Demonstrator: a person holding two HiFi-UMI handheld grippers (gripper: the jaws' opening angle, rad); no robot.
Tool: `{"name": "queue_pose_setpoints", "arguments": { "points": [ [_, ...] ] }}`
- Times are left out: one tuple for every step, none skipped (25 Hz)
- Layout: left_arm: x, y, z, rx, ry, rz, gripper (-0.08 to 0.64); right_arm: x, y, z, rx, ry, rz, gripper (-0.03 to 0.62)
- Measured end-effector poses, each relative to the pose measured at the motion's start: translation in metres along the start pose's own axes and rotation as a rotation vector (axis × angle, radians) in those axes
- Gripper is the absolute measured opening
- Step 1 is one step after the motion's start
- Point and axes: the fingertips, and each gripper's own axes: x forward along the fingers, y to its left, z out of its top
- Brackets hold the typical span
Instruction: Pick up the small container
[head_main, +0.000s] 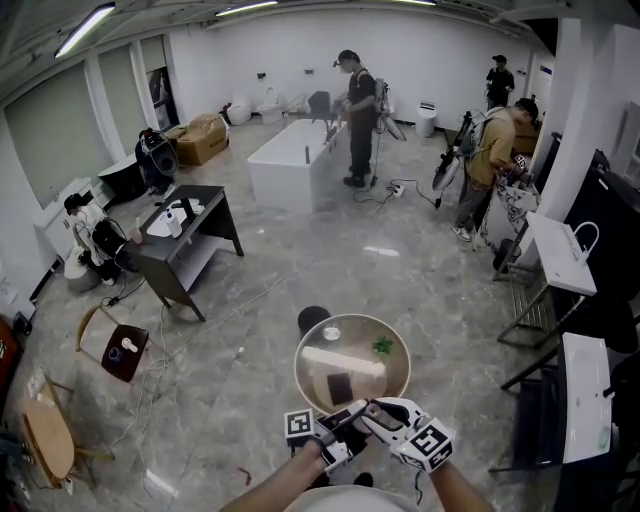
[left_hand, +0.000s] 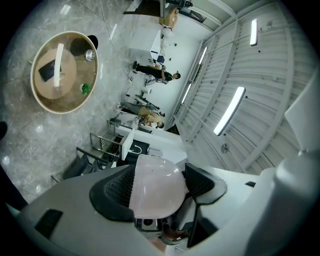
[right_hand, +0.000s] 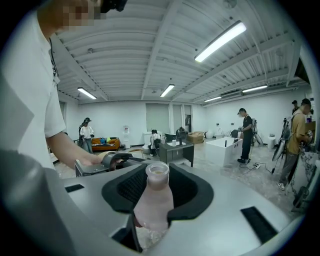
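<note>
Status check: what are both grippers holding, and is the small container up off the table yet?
Right gripper shut on small bottle, held in the air. Left gripper shut on pale domed piece. Round table ahead, nothing in the way.

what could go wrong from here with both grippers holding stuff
1. The bottle in the right gripper is uncapped, so tipping it could spill anything inside.
2. The cap in the left gripper is a smooth dome and might slip from the pads.
3. Both grippers are at the table's near edge, so a dropped piece would likely land on the floor.
</note>
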Motion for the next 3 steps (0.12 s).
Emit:
{"name": "queue_pose_setpoints", "arguments": {
  "points": [
    [0.0001,0.0002,0.0004,-0.001,0.000,0.000,0.325,0.0005,-0.0002,-0.0002,-0.001,0.000,0.001,0.152],
    [0.0001,0.0007,0.0006,-0.001,0.000,0.001,0.325,0.0008,-0.0004,-0.0004,-0.001,0.001,0.001,0.152],
    [0.0001,0.0013,0.0007,-0.001,0.000,0.002,0.325,0.0011,-0.0005,-0.0006,-0.002,0.001,0.002,0.152]
  ]
}}
